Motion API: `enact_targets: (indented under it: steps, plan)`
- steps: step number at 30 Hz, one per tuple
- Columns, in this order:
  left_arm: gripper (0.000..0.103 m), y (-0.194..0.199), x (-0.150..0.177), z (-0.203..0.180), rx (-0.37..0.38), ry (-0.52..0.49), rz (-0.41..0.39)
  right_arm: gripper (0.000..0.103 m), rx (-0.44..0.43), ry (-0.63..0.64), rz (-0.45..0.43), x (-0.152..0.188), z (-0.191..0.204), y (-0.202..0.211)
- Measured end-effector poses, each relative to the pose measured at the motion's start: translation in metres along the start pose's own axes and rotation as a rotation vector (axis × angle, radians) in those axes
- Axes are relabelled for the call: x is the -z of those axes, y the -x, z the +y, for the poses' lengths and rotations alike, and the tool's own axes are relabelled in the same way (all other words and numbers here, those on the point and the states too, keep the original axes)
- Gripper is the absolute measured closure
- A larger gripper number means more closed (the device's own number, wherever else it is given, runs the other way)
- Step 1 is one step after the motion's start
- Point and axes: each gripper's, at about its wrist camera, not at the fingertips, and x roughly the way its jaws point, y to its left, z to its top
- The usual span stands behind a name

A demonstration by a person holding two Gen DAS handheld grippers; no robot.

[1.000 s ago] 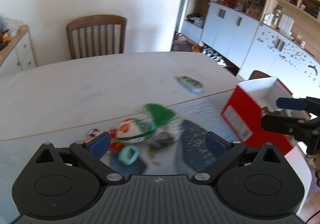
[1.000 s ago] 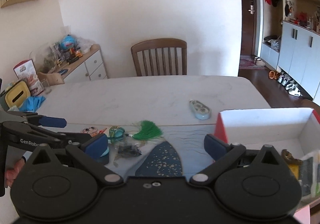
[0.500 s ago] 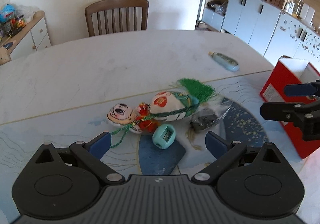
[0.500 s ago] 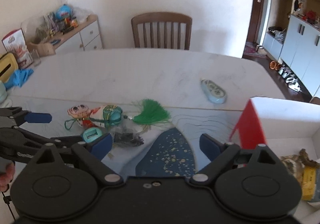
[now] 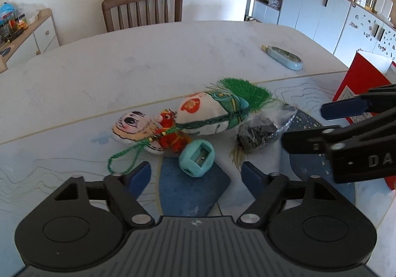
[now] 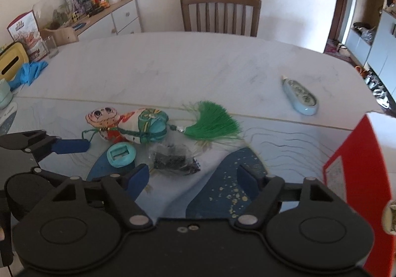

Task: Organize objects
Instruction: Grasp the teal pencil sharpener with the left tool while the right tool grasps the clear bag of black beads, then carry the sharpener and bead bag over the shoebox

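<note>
Left gripper (image 5: 195, 173) I read as open, jaws just narrowing, nothing pressed; teal pencil sharpener (image 5: 196, 158) lies just ahead between its fingers. Right gripper (image 6: 193, 174) likewise open and just narrowing, black-filled clear packet (image 6: 174, 159) just ahead of it. Tasselled cloth charm (image 5: 198, 117) lies behind both on the table (image 5: 123, 66). Red box (image 6: 356, 165) at right.

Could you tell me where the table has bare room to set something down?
The marble table is bare between the chair and the toy cluster, left of the light-blue case. It is crowded nearer: fabric doll, green tassel, teal sharpener and dark packet bunch together beside the red box.
</note>
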Motion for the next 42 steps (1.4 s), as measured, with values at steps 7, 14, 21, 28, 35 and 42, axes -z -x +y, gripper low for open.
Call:
enact_targets:
  steps: [7,14,21,28,35,42]
  plan:
    - [0.043,-0.01,0.0,-0.003,-0.013,-0.006,0.013,0.032,-0.04,0.002,0.026,-0.004,0.003,-0.015]
    - [0.052,-0.015,-0.004,-0.003,-0.014,-0.006,0.013,0.04,-0.059,-0.006,0.037,-0.01,0.005,-0.027]
    - [0.068,-0.015,-0.007,-0.003,-0.018,-0.007,0.013,0.057,-0.085,-0.002,0.035,-0.014,0.007,-0.032]
    - [0.069,-0.015,-0.008,-0.004,-0.016,-0.014,0.019,0.068,-0.097,-0.008,0.029,-0.015,0.008,-0.029]
    - [0.069,-0.007,-0.007,-0.008,-0.003,-0.015,0.013,0.071,-0.102,-0.041,0.006,-0.008,0.002,-0.014]
    - [0.069,0.008,-0.007,-0.018,0.022,-0.015,0.008,0.072,-0.104,-0.089,-0.017,0.002,-0.009,0.007]
